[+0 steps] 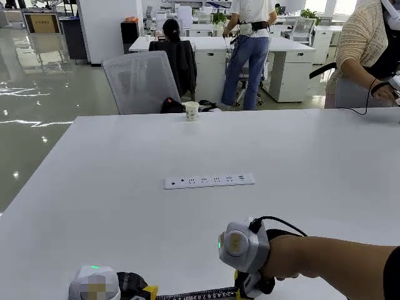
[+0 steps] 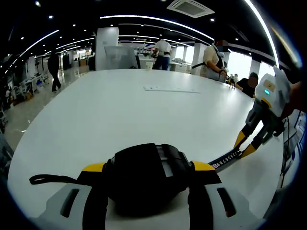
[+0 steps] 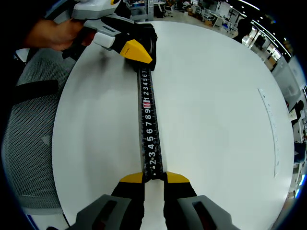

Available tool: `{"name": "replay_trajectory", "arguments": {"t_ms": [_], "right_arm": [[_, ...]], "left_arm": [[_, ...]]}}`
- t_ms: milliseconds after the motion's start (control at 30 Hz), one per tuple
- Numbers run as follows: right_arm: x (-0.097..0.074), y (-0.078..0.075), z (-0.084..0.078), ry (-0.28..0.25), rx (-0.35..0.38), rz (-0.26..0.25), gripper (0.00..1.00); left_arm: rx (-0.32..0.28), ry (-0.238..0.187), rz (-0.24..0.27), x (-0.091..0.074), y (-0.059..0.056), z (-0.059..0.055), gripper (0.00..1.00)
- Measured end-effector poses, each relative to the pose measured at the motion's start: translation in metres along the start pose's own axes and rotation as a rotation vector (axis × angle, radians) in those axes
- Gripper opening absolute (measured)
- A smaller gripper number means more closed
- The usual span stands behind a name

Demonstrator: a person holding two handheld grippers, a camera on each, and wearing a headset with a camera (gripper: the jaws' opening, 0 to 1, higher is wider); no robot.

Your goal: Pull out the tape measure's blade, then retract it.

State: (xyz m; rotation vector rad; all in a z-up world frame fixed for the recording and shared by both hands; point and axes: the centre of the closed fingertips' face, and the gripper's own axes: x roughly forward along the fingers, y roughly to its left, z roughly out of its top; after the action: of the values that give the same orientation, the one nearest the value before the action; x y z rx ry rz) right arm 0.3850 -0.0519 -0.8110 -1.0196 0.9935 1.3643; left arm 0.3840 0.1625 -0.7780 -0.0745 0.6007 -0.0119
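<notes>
Right claw (image 3: pixel 153 178) pinches flat numbered blade (image 3: pixel 147 129)
Left claw (image 2: pixel 148 166) clamps rounded black tape measure (image 2: pixel 144 179) over smooth white desk (image 2: pixel 144 110).

Open-plan office, seen across a broad white workbench (image 1: pixel 187 150).
A grey mesh chair (image 1: pixel 140 81) stands at the bench's far edge. Beyond it are white desks (image 1: pixel 206 45), a white pillar (image 1: pixel 115 25) and a glossy grey floor (image 1: pixel 37 94) mirroring the lights. Long light strips (image 2: pixel 158 19) and an air vent (image 2: pixel 191 7) line the dark ceiling, and bright windows (image 2: pixel 239 64) close the far side.
</notes>
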Motion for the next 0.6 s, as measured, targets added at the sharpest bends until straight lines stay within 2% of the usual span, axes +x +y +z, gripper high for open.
{"name": "replay_trajectory", "arguments": {"t_ms": [600], "right_arm": [[0.004, 0.001, 0.011, 0.004, -0.004, 0.001, 0.11]], "left_arm": [[-0.005, 0.011, -0.002, 0.001, 0.000, 0.000, 0.63]]}}
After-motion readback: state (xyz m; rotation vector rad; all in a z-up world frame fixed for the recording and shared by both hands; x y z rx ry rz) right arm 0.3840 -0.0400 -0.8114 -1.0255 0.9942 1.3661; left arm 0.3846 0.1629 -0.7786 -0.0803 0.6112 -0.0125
